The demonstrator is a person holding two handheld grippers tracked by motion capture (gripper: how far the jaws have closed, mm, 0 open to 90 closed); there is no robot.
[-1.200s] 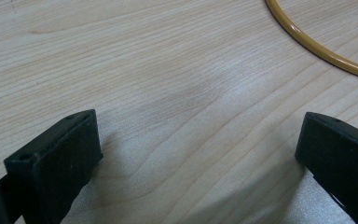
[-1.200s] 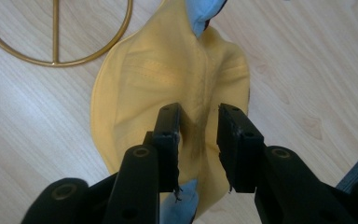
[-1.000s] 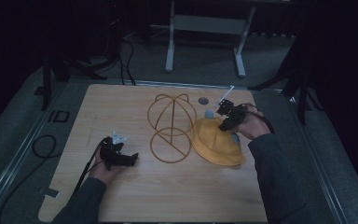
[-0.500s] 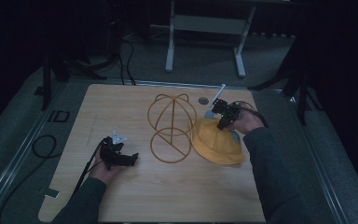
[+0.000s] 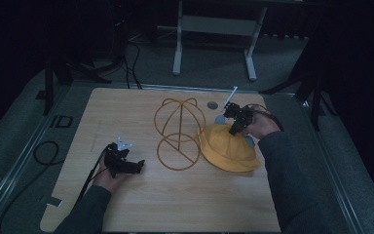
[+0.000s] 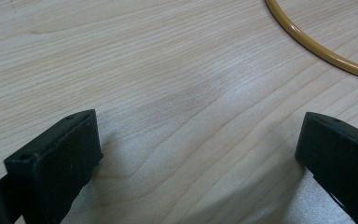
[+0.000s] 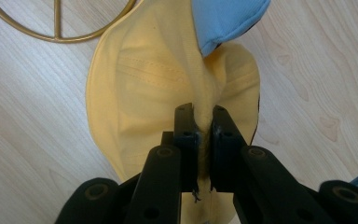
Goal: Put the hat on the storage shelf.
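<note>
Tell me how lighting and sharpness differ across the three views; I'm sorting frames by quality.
High view: dim, dark surroundings, yellow hat and wire stand soft. Left gripper view: bright, wood grain crisp, soft shadow under the left gripper. Right gripper view: evenly lit, right gripper pinching the hat sharply, no glare.

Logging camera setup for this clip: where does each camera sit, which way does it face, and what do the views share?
High view: above the near table edge, looking forward and down; both forearms, left gripper, right gripper.
Left gripper view: looks along open jaws at the table and wire hat stand.
Right gripper view: looks along jaws pinching the yellow hat.
Shared: hat and stand appear from above too.
</note>
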